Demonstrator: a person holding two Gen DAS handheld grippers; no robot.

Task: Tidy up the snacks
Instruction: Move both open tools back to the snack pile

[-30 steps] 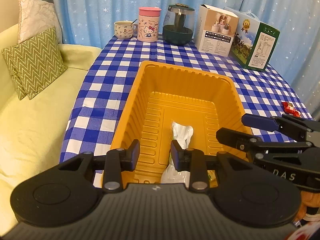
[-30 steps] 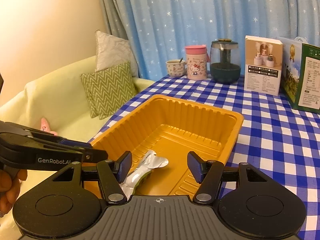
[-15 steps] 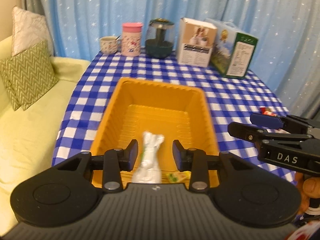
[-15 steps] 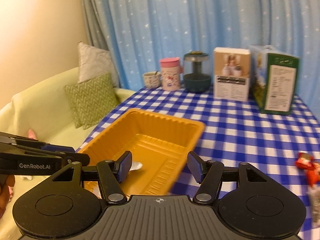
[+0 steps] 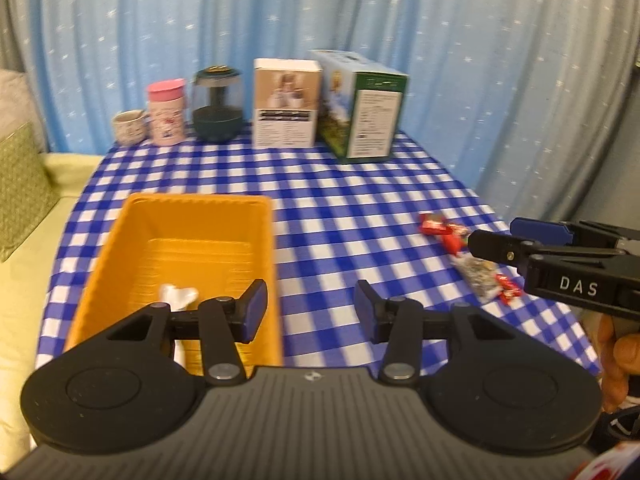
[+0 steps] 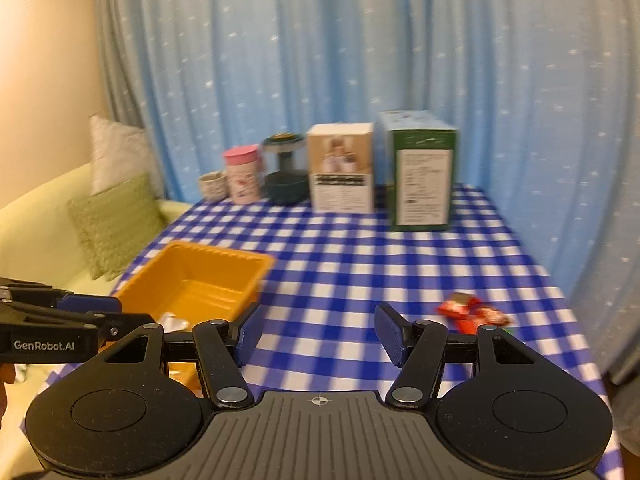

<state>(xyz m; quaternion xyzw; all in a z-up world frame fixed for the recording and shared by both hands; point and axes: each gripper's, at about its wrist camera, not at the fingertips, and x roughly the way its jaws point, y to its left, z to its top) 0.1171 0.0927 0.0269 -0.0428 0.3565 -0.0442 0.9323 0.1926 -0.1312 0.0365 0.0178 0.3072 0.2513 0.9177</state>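
Since the earlier frames, both cameras have been swung to the right, so the orange tray has slid toward the left and the loose snacks on the right side of the table have come into sight; the left fingers have also been spread wider.

From the left wrist view, the left gripper (image 5: 308,304) is seen with its jaws wide apart and nothing held between them; only checked tablecloth (image 5: 352,200) is framed in the gap. The orange tray (image 5: 268,248) is placed at the left, its right wall partly covered by the left fingertip. One white-wrapped snack (image 5: 178,294) is seen lying on the tray floor, near the front. Red-wrapped candies (image 5: 440,230) and a clear packet of mixed snacks (image 5: 478,276) are scattered well to the right of the fingers, just below the tip of the right gripper (image 5: 496,240), which is seen side-on.

From the right wrist view, the right gripper (image 6: 316,332) is likewise shown wide open and empty, above bare tablecloth (image 6: 340,264). The red candies (image 6: 472,312) are found just beyond the right fingertip, apart from it. The tray (image 6: 224,258) is placed to the left, the white wrapper (image 6: 172,322) visible inside it. The left gripper (image 6: 108,318) enters from the left edge. Cups, a jar and two boxes are lined up at the far edge, blurred.
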